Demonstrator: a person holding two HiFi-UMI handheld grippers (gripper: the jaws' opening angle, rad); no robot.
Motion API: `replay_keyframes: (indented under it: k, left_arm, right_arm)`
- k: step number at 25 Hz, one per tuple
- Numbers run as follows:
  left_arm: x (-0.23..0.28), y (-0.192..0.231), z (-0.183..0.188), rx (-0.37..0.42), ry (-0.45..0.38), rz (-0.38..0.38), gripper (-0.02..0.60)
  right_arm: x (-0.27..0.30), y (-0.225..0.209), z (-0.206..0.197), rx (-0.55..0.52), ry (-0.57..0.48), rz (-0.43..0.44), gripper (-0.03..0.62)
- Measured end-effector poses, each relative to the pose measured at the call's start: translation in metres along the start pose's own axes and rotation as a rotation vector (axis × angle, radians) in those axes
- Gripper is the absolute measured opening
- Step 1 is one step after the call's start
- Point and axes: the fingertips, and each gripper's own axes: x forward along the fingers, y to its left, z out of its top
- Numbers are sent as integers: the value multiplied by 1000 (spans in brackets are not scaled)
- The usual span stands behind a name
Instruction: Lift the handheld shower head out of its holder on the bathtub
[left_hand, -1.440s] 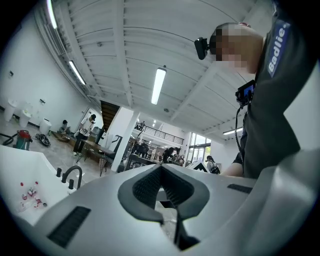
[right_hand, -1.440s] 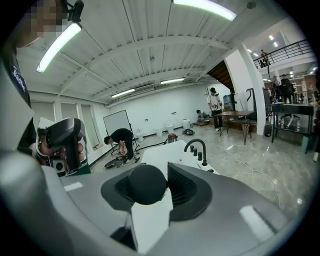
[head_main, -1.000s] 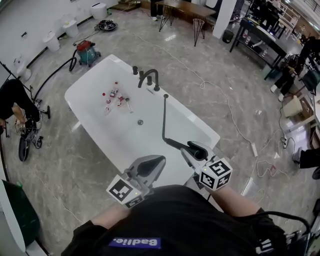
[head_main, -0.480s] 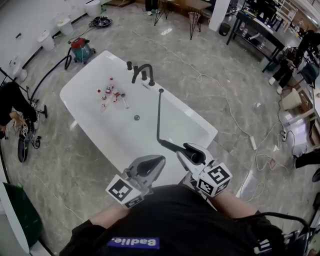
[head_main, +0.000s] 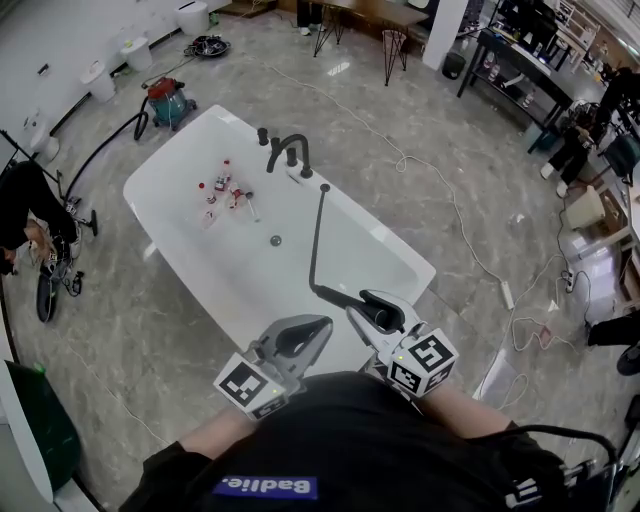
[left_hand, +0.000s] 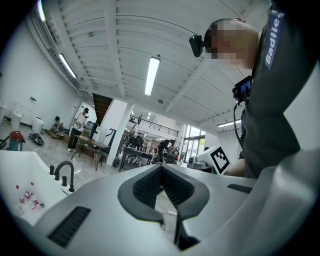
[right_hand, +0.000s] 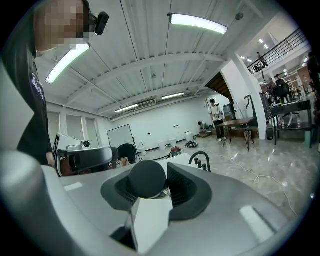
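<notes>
Bathtub (head_main: 345, 255) holds small red-white items (head_main: 222, 190); right jaws grip shower head (right_hand: 146, 179), left jaws closed.

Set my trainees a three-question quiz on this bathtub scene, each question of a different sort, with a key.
1. True or false: the left gripper holds the shower head.
2. What colour is the faucet? A white, B black, C red.
3. Fill in: the small items lie ___ the tub.

Key
1. False: it is shut on nothing, and the right gripper is shut on the shower head.
2. B.
3. inside.
</notes>
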Motion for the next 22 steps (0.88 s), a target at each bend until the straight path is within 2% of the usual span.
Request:
replay_keyframes:
  k: [12, 18, 22]
  left_arm:
    - [1, -4, -1, 3, 15, -10, 3]
    - [0, -2, 2, 14, -14, 1, 3]
    - [-1, -4, 3, 10, 6, -2, 3]
  right_arm:
    - [5, 1, 6, -23, -10, 28, 124]
    - [6, -3, -1, 1, -3, 18, 121]
    - [5, -4, 3, 8, -8, 17, 121]
